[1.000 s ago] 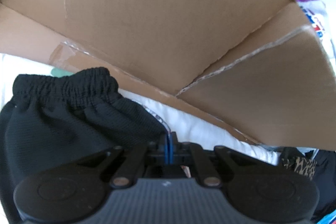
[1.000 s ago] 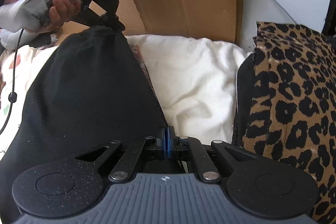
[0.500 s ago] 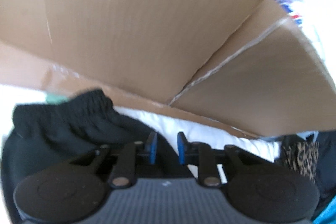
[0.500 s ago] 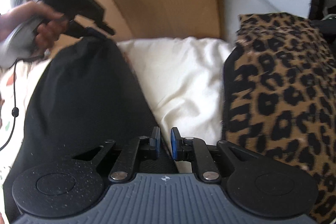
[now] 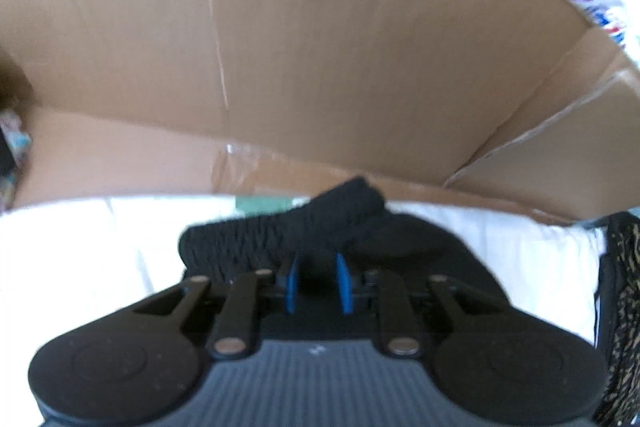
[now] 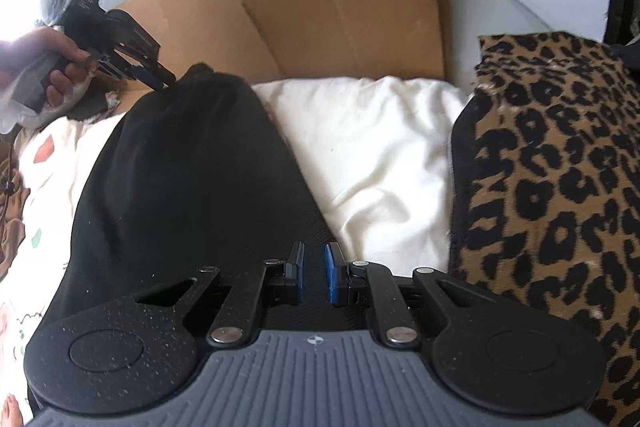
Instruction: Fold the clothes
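Note:
Black shorts [image 6: 180, 187] lie in a long narrow strip on the white bedding, their gathered elastic waistband [image 5: 280, 239] at the far end by the cardboard. My left gripper [image 5: 317, 263] hovers just over that waistband with its blue pads apart and not pressing on the cloth. In the right wrist view the left gripper [image 6: 166, 81] shows at the shorts' far tip, held by a person's hand [image 6: 60, 47]. My right gripper [image 6: 314, 255] stands open over the near right edge of the shorts, with black fabric visible below the gap.
A flattened cardboard box [image 6: 320, 7] stands along the back, filling most of the left wrist view as cardboard [image 5: 320, 47]. A leopard-print garment [image 6: 560, 167] lies at the right, a cream cloth [image 6: 380, 155] between it and the shorts. Patterned white sheet [image 6: 44, 155] on the left.
Both grippers were shut on the shorts' edge a second ago and have opened and let go. The left gripper has since slid sideways along the waistband; the right one has stayed in place.

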Tool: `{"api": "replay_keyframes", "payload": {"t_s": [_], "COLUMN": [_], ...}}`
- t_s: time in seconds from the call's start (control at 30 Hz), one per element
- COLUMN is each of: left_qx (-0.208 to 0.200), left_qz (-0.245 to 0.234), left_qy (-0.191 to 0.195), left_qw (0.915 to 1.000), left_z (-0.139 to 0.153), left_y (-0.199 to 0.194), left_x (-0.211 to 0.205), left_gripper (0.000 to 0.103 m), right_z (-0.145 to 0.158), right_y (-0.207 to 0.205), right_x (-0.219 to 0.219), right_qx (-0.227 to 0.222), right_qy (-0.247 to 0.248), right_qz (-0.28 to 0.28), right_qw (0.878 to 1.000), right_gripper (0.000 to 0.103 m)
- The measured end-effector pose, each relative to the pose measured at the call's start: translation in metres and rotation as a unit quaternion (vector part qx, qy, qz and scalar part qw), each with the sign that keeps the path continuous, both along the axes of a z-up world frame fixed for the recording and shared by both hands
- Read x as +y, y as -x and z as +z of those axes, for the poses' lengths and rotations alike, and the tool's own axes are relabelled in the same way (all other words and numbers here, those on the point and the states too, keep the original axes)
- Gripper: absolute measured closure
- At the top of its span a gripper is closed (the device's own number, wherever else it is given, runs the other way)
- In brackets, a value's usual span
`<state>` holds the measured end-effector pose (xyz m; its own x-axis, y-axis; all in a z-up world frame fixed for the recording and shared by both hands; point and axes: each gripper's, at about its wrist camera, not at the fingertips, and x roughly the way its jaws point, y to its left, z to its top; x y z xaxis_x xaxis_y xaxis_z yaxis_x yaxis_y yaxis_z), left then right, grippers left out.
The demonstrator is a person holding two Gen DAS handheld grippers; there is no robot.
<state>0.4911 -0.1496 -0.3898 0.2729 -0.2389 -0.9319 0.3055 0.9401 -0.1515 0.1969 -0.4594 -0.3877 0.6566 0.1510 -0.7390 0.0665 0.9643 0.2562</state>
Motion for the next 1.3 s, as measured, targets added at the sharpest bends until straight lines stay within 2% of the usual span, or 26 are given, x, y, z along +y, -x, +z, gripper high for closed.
{"api": "replay_keyframes", "payload": {"t_s": [0.13,0.27,0.37,0.43,0.73,0.8,0.87,1.0,1.07,1.2,1.3], "left_qx": [-0.004,-0.027,-0.022,-0.024,-0.048,-0.048,-0.047,-0.038,-0.029,-0.016,-0.016], "left_qz": [0.027,0.038,0.057,0.053,-0.053,-0.072,-0.084,-0.084,-0.086,-0.079,-0.069], "left_qy": [0.011,0.013,0.017,0.012,-0.007,-0.015,-0.026,-0.040,-0.042,-0.053,-0.051], "left_qw": [0.9996,0.9988,0.9980,0.9982,0.9974,0.9961,0.9950,0.9949,0.9950,0.9953,0.9962], "left_z": [-0.012,-0.015,-0.015,-0.011,0.036,0.040,0.041,0.033,0.024,-0.001,-0.019], "left_y": [-0.003,-0.011,-0.017,-0.015,0.015,0.026,0.035,0.048,0.054,0.060,0.057], "left_x": [0.001,-0.006,-0.006,-0.007,0.010,0.018,0.026,0.043,0.052,0.064,0.066], "left_gripper": [0.080,0.072,0.071,0.072,0.073,0.073,0.073,0.073,0.073,0.073,0.070], "right_z": [-0.013,-0.023,-0.024,-0.024,-0.005,-0.002,-0.001,0.001,0.001,-0.004,-0.014], "right_y": [-0.001,0.003,0.010,0.015,0.020,0.016,0.011,0.004,0.003,0.003,0.006], "right_x": [0.001,-0.001,-0.004,-0.005,-0.006,-0.002,0.002,0.014,0.020,0.025,0.025], "right_qx": [0.025,0.045,0.051,0.052,0.022,0.012,0.010,0.008,0.007,0.016,0.042], "right_qy": [-0.002,0.003,0.007,0.008,0.000,-0.003,-0.007,-0.008,-0.003,0.003,0.024], "right_qz": [0.004,0.005,0.005,0.005,0.008,0.017,0.021,0.036,0.046,0.067,0.070], "right_qw": [1.000,0.999,0.999,0.999,1.000,1.000,1.000,0.999,0.999,0.998,0.996], "right_gripper": [0.092,0.089,0.089,0.089,0.090,0.087,0.079,0.076,0.068,0.067,0.067]}}
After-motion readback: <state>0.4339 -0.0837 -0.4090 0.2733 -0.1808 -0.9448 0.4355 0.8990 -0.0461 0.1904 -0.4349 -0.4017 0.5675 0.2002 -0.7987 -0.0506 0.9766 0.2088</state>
